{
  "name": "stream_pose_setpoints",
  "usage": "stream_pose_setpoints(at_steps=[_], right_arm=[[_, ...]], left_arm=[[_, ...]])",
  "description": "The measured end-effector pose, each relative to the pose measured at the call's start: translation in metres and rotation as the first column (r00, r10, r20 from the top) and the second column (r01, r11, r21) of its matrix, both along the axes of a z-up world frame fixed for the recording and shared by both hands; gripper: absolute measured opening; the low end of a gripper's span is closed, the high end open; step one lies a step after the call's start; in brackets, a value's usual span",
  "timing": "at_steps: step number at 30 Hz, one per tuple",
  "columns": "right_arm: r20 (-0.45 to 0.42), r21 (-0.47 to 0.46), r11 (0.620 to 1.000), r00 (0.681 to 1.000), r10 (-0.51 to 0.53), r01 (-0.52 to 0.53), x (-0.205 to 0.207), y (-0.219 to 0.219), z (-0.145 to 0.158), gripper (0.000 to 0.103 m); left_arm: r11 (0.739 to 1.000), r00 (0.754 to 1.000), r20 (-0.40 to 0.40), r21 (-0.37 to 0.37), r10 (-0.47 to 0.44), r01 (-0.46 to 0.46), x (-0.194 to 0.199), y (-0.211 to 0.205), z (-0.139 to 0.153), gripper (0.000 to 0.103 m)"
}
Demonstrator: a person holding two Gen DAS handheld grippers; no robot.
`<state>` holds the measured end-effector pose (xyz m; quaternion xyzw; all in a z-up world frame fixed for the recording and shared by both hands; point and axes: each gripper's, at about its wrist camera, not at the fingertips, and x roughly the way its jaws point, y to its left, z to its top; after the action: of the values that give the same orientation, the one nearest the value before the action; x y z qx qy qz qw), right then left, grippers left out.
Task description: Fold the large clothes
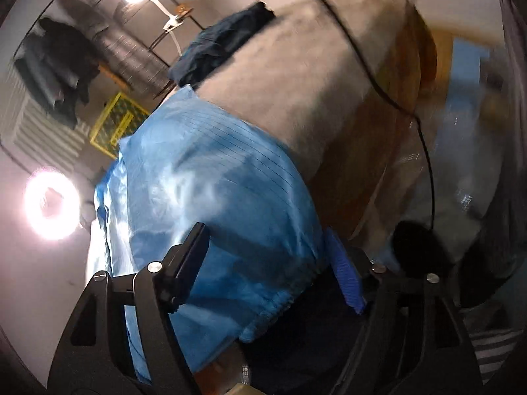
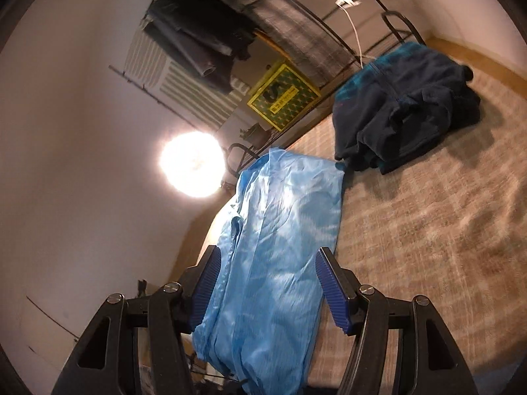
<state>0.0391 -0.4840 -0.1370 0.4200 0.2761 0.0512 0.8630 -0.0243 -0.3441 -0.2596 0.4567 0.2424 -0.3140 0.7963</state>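
beige bedspread (image 2: 428,214) | blue garment (image 2: 280,247) | yellow sign (image 2: 283,97) unreadable | left gripper (image 1: 266,263), right gripper (image 2: 266,283) gaping, gripping nothing

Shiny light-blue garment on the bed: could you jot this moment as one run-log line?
shiny light-blue garment: partly folded on beige blanket | left gripper: open | right gripper: open | dark navy garment: heaped behind

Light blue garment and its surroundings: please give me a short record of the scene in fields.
garment: light blue garment, shiny, lying as a long strip on the bed cover
other clothes: dark blue pile beyond it, on the same cover
left gripper: fingers open, blue cloth seen between them
right gripper: fingers open on both sides of the strip, not pressing it
background: yellow-green box, two bright lamps
image quality: left view blurred
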Motion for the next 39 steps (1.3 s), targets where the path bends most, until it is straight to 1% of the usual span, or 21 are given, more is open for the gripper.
stream_pose_setpoints(at_steps=[2, 3, 4, 9, 10, 12, 13, 15, 16, 19, 20, 21, 24, 27, 29, 31, 33, 34, 36, 38, 39], right_arm=[[-0.011, -0.009, 1.000, 1.000, 0.007, -0.007, 0.009, -0.003, -0.003, 0.064], [-0.013, -0.014, 1.000, 1.000, 0.015, -0.015, 0.015, -0.004, -0.005, 0.064], [-0.010, -0.008, 1.000, 1.000, 0.026, -0.026, 0.021, -0.006, -0.008, 0.064], [-0.022, 0.062, 0.997, 0.999, 0.040, -0.039, 0.053, -0.015, -0.031, 0.064], [-0.031, 0.074, 0.997, 0.999, 0.040, -0.037, 0.061, -0.017, -0.038, 0.064], [-0.052, 0.081, 0.996, 0.998, 0.037, -0.032, 0.075, -0.021, -0.048, 0.064], [-0.068, 0.088, 0.996, 0.997, 0.031, -0.025, 0.084, -0.023, -0.055, 0.064], [-0.087, 0.110, 0.994, 0.996, 0.023, -0.013, 0.099, -0.027, -0.069, 0.064], [-0.097, 0.120, 0.993, 0.995, 0.020, -0.008, 0.105, -0.028, -0.076, 0.064], [-0.138, 0.114, 0.993, 0.990, 0.026, -0.010, 0.125, -0.027, -0.092, 0.064], [-0.155, 0.094, 0.995, 0.987, 0.030, -0.016, 0.132, -0.025, -0.094, 0.064], [-0.171, 0.071, 0.997, 0.985, 0.034, -0.022, 0.140, -0.023, -0.096, 0.064], [-0.203, 0.035, 0.999, 0.978, 0.046, -0.039, 0.160, -0.019, -0.102, 0.064], [-0.226, 0.035, 0.999, 0.973, 0.045, -0.038, 0.177, -0.014, -0.108, 0.068], [-0.259, 0.006, 1.000, 0.966, 0.024, -0.023, 0.186, -0.013, -0.112, 0.069], [-0.285, -0.005, 1.000, 0.958, -0.001, -0.001, 0.193, -0.013, -0.117, 0.070], [-0.284, 0.005, 1.000, 0.959, -0.014, 0.017, 0.197, -0.014, -0.121, 0.069], [-0.288, 0.008, 1.000, 0.958, -0.015, 0.018, 0.200, -0.015, -0.121, 0.068], [-0.316, -0.011, 1.000, 0.949, -0.026, 0.024, 0.206, -0.014, -0.121, 0.059], [-0.320, 0.011, 1.000, 0.947, -0.006, 0.010, 0.213, -0.011, -0.124, 0.040], [-0.324, 0.026, 1.000, 0.946, 0.007, 0.002, 0.215, -0.008, -0.127, 0.037]], left_arm=[[1.000, 1.000, -0.025, 0.025, -0.010, 0.011, 0.004, -0.001, -0.014, 0.077], [0.999, 1.000, -0.010, 0.026, -0.030, 0.030, 0.002, -0.001, -0.018, 0.083], [0.998, 0.999, 0.010, 0.034, -0.049, 0.049, 0.000, 0.000, -0.021, 0.084], [0.997, 0.991, 0.113, 0.039, -0.068, 0.064, 0.002, 0.001, -0.030, 0.083], [0.998, 0.991, 0.122, 0.030, -0.061, 0.058, 0.005, 0.002, -0.028, 0.079], [0.999, 0.988, 0.147, 0.004, -0.037, 0.037, 0.011, 0.005, -0.024, 0.053], [1.000, 0.988, 0.153, -0.015, -0.024, 0.026, 0.015, 0.008, -0.020, 0.047], [0.998, 0.995, 0.096, -0.067, -0.006, 0.013, 0.024, 0.015, -0.009, 0.029], [0.995, 0.999, 0.050, -0.105, 0.008, -0.002, 0.028, 0.019, -0.001, 0.025], [0.969, 0.990, -0.134, -0.236, 0.046, -0.077, 0.042, 0.037, 0.025, 0.020], [0.956, 0.981, -0.184, -0.274, 0.058, -0.108, 0.046, 0.043, 0.034, 0.016], [0.949, 0.977, -0.205, -0.290, 0.062, -0.121, 0.048, 0.046, 0.038, 0.012], [0.928, 0.962, -0.267, -0.337, 0.065, -0.156, 0.051, 0.054, 0.050, 0.010], [0.906, 0.945, -0.319, -0.377, 0.068, -0.192, 0.051, 0.058, 0.057, 0.010], [0.888, 0.932, -0.355, -0.402, 0.071, -0.221, 0.057, 0.062, 0.061, 0.010], [0.881, 0.926, -0.371, -0.411, 0.073, -0.234, 0.055, 0.063, 0.060, 0.010], [0.875, 0.921, -0.383, -0.420, 0.069, -0.240, 0.057, 0.065, 0.060, 0.010], [0.873, 0.919, -0.389, -0.425, 0.064, -0.241, 0.057, 0.066, 0.059, 0.010], [0.861, 0.912, -0.407, -0.445, 0.049, -0.245, 0.056, 0.067, 0.059, 0.009], [0.844, 0.900, -0.435, -0.470, 0.035, -0.260, 0.058, 0.072, 0.060, 0.009], [0.834, 0.893, -0.449, -0.482, 0.029, -0.269, 0.060, 0.076, 0.061, 0.009]])
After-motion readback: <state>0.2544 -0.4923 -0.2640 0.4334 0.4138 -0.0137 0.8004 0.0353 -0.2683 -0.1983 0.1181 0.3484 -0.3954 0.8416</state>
